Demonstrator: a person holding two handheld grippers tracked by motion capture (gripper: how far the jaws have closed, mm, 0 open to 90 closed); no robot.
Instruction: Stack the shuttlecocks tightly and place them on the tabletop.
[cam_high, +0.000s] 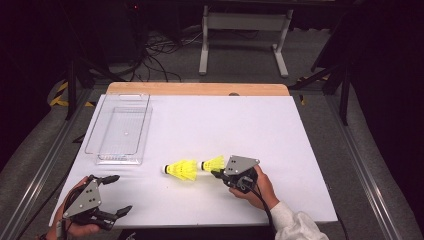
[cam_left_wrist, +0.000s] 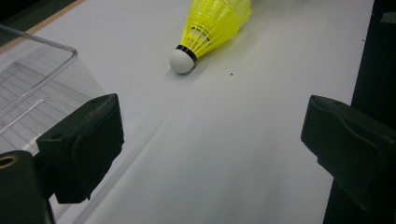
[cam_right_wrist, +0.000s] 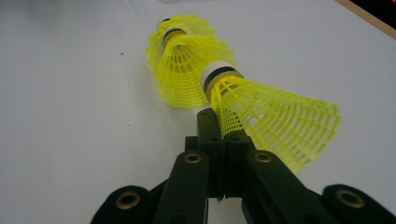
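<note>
R gripper (cam_high: 218, 174) clamps one shuttlecock (cam_high: 213, 163) by its skirt, cork just behind the 2nd shuttlecock (cam_high: 182, 170), mid-table. L gripper (cam_high: 114, 194), jaws wide, empty, at table's near-left corner.

Open tabletop (cam_high: 240, 125) right of clear tray (cam_high: 120, 131); shuttlecocks (cam_high: 182, 170) mid-front.

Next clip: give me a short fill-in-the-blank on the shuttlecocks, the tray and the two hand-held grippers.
1. The right hand-held gripper is shut on the skirt of a ____ shuttlecock.
2. The other shuttlecock lies on the ____ table.
3. The clear tray holds ____.
4. The left hand-held gripper has its jaws ____.

Missing words: yellow; white; nothing; open
</note>
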